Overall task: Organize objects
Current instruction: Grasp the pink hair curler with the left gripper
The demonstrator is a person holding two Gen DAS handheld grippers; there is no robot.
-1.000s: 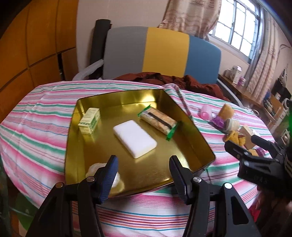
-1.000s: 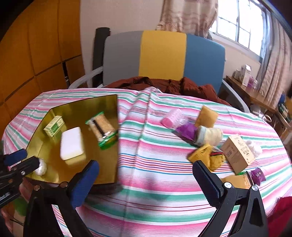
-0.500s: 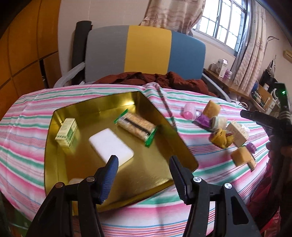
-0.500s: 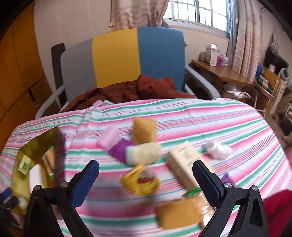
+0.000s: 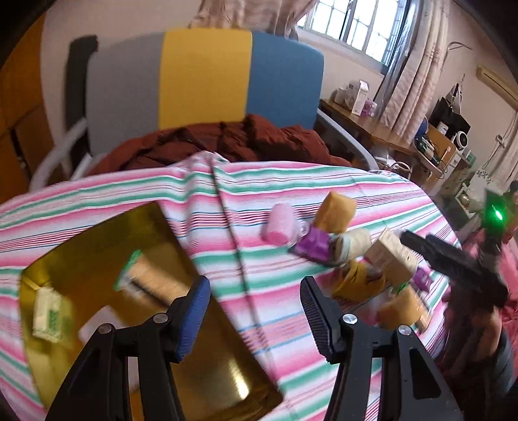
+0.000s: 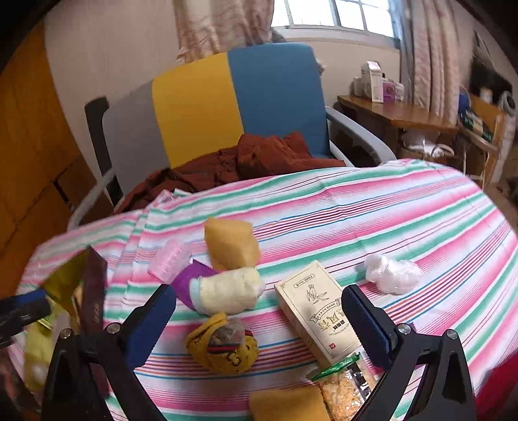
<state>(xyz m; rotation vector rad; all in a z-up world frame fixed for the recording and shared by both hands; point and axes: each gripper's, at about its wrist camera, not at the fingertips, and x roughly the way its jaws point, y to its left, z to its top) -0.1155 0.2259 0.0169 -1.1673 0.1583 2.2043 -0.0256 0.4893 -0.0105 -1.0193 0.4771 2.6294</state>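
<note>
A lived-in home room: straight beyond the claw, a striped tablecloth (image 6: pixel 372 207) covers the table, an armchair (image 6: pixel 226 107) with a rumpled brown blanket (image 6: pixel 259 155) behind, curtained window (image 6: pixel 333 13) further back, cluttered desk (image 6: pixel 398 113) off right.

tray (image 5: pixel 97 246) sits at the table's (image 6: pixel 404 207) left, snack packet (image 5: pixel 149 278) and small box (image 5: pixel 48 311) inside | cluster to its right: roll (image 6: pixel 170 259), sponge (image 6: pixel 231 243) behind rolled cloth (image 6: pixel 226 291) | carton (image 6: pixel 319 311) right of cloth, wad (image 6: pixel 391 270) farther right | chair (image 6: pixel 226 103) behind table
</note>
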